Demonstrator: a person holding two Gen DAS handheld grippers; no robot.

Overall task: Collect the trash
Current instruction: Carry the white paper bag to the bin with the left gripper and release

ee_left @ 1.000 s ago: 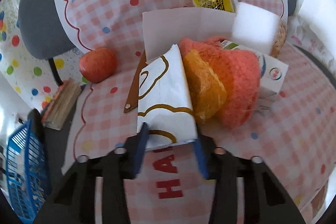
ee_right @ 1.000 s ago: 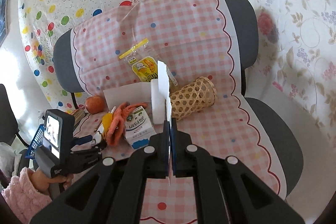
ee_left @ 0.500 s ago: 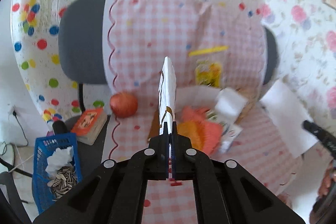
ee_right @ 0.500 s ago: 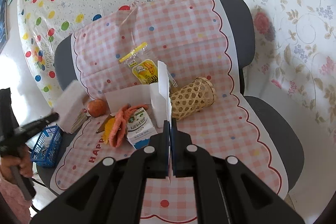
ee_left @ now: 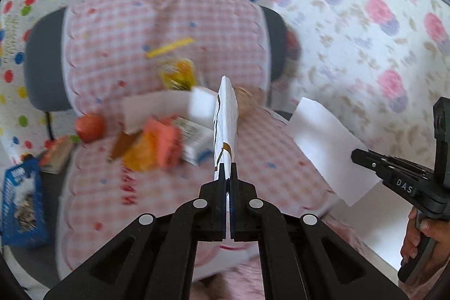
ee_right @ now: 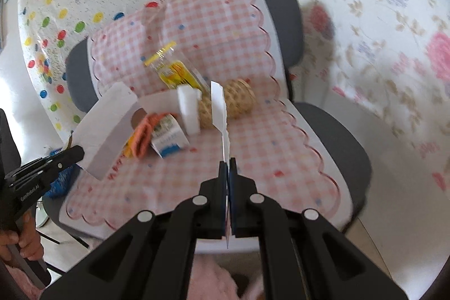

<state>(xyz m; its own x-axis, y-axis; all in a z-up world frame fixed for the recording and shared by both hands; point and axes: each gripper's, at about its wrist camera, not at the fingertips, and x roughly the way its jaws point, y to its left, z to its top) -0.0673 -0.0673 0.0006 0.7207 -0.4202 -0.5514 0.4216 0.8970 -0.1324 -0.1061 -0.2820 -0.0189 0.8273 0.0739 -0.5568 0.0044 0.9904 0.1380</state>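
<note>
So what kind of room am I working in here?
Probably a home room set up for recording: grey chairs draped with a pink checked cloth, patterned sheets hung as walls, and a blue basket of scraps on the floor.

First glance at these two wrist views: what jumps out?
Both grippers are shut on paper held edge-on over the chair: the left gripper pinches a white wrapper with gold print, the right gripper a plain white sheet. Behind them, clutter sits on the pink checked cloth: milk carton, woven basket.

Clutter [ee_right: 168,128] mid-seat; front cloth [ee_right: 253,173] free.
</note>
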